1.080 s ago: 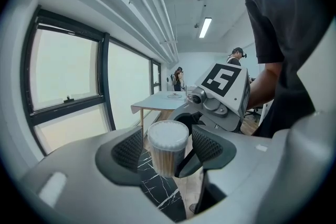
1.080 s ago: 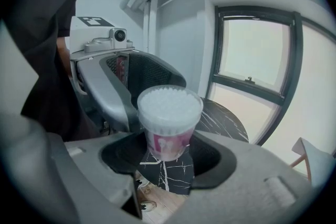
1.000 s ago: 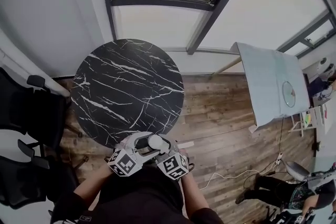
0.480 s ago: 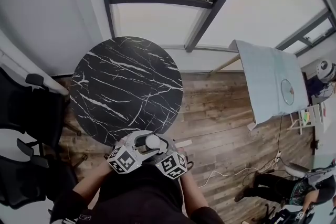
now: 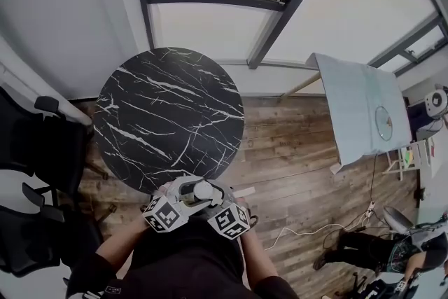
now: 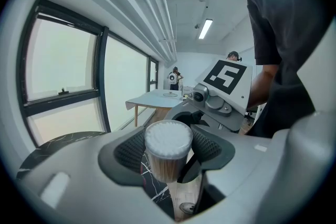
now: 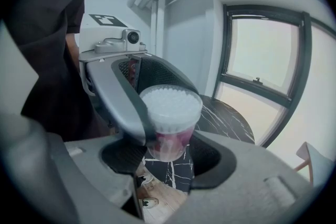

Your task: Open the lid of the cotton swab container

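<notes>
The cotton swab container, a clear tub packed with white-tipped swabs, hangs upright over the near edge of the round black marble table. My right gripper is shut on its lower body. In the right gripper view the right gripper shows its dark pads on either side of the tub. My left gripper comes from the opposite side. Its jaws have just been closing, and the left gripper now presses on the lidded top of the container.
Black chairs stand left of the table. A white desk is at the right, and a white cable runs over the wood floor. Another person is at the lower right. Windows line the far wall.
Both grippers stay together at the table's near edge with the container between them. No clear movement shows.
</notes>
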Demonstrator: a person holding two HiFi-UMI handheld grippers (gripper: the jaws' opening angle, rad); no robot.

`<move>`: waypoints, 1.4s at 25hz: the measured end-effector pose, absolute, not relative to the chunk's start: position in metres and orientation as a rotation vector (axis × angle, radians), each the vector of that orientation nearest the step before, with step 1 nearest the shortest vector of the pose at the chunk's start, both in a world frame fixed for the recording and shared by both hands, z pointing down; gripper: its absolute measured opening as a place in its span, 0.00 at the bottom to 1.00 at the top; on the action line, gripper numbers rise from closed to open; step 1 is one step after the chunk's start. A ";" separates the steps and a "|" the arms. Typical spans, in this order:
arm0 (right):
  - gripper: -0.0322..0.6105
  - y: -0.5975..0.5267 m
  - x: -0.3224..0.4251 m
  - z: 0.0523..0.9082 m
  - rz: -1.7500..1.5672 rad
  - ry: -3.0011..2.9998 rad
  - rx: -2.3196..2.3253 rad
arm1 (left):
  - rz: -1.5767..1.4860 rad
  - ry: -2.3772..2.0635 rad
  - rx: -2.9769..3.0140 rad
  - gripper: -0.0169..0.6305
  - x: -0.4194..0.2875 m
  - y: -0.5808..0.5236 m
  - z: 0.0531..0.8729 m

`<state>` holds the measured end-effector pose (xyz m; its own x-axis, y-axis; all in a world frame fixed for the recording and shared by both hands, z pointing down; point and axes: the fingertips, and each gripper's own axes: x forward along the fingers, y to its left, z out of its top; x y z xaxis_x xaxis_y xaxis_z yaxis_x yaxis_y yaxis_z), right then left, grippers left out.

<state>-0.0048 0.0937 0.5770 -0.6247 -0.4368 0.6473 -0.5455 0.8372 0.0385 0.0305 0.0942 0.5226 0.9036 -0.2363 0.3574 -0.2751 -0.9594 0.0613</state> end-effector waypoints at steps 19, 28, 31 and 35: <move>0.43 0.106 -0.002 0.586 0.248 -2.375 0.675 | 0.565 -0.336 2.825 0.45 0.032 0.100 0.529; 0.42 0.107 0.000 0.590 0.218 -2.394 0.645 | 0.497 -0.286 2.720 0.44 0.039 0.103 0.521; 0.42 0.107 -0.001 0.583 0.287 -2.440 0.642 | 0.527 -0.303 2.790 0.45 0.042 0.102 0.518; 0.42 0.106 0.001 0.586 0.267 -2.423 0.632 | 0.553 -0.267 2.806 0.45 0.040 0.101 0.522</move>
<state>0.0015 0.1064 0.5864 -0.6980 -0.3755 0.6097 -0.4992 0.8656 -0.0385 0.0402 0.1012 0.5224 0.9103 -0.1273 0.3939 -0.2297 -0.9469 0.2249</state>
